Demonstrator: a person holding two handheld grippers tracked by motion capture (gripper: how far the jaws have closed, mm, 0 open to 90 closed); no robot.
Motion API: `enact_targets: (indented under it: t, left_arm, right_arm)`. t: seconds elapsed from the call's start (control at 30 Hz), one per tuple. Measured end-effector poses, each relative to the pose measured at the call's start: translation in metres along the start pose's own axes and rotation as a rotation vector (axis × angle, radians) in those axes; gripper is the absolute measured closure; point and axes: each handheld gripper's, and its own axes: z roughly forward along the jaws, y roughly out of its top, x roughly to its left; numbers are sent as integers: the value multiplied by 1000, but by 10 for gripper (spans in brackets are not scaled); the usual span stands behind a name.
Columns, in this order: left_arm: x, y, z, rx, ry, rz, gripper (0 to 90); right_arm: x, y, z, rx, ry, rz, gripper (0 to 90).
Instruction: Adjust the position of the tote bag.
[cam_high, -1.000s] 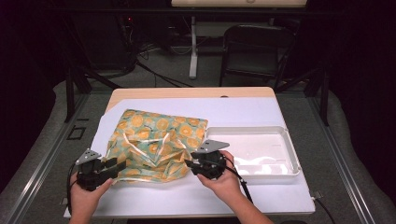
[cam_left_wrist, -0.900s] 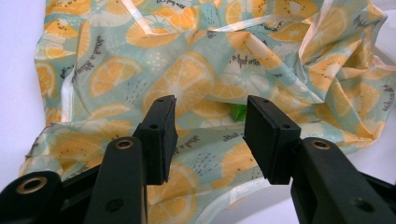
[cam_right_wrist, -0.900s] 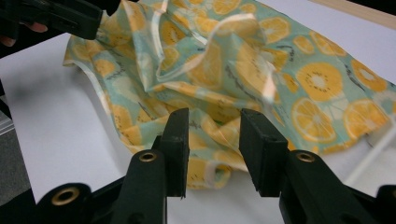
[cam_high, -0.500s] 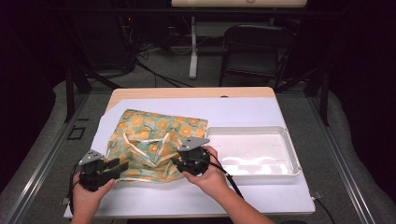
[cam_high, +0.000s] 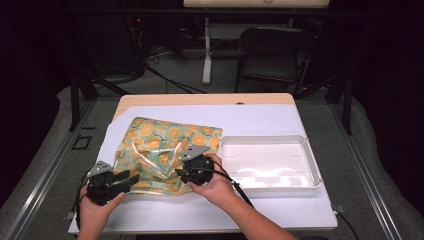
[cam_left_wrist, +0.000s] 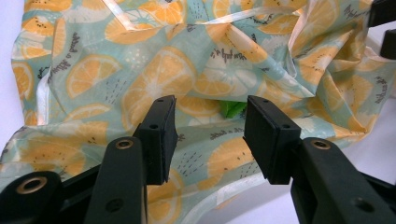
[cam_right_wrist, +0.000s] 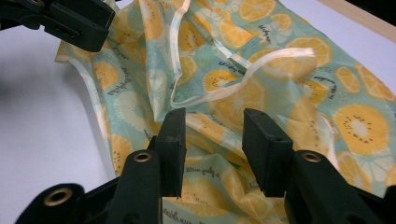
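Left gripper (cam_high: 131, 177): jaws standing spread, nothing pinched, hovering at the near left corner of the orange-print bag (cam_high: 167, 154). In the left gripper view the jaws are framing the bag's (cam_left_wrist: 187, 84) mouth fold, where a scrap of something green (cam_left_wrist: 232, 108) is peeking out from inside (cannot tell what it is).

Right gripper (cam_high: 181, 172): jaws have just been opening; in the right gripper view they are standing apart above the crumpled fabric, pads not pressing on it. A pale ribbon handle (cam_right_wrist: 205, 95) is looping just beyond them.

The bag is lying flat and rumpled on the white sheet (cam_high: 260, 120) covering the table, at its left half, its right edge just beside the empty white tray (cam_high: 314, 172).

Handling, as a judgement: thin glossy film or coated cloth, very light, wholly limp, probably slick. It is not going to hold any shape when lifted, and a single-layer pinch is likely to slide. Best holds are looking like the doubled hem at the mouth or the ribbon handles, one gripper on each side so the opening is pulled taut. Nothing fragile about the bag itself.
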Motion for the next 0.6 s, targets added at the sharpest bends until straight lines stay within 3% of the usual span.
enact_targets:
  t: [0.6]
  left_arm:
    - [-1,0,2,4,-3,8,534]
  right_arm:
    - [18,9,28,5,64,-36,588]
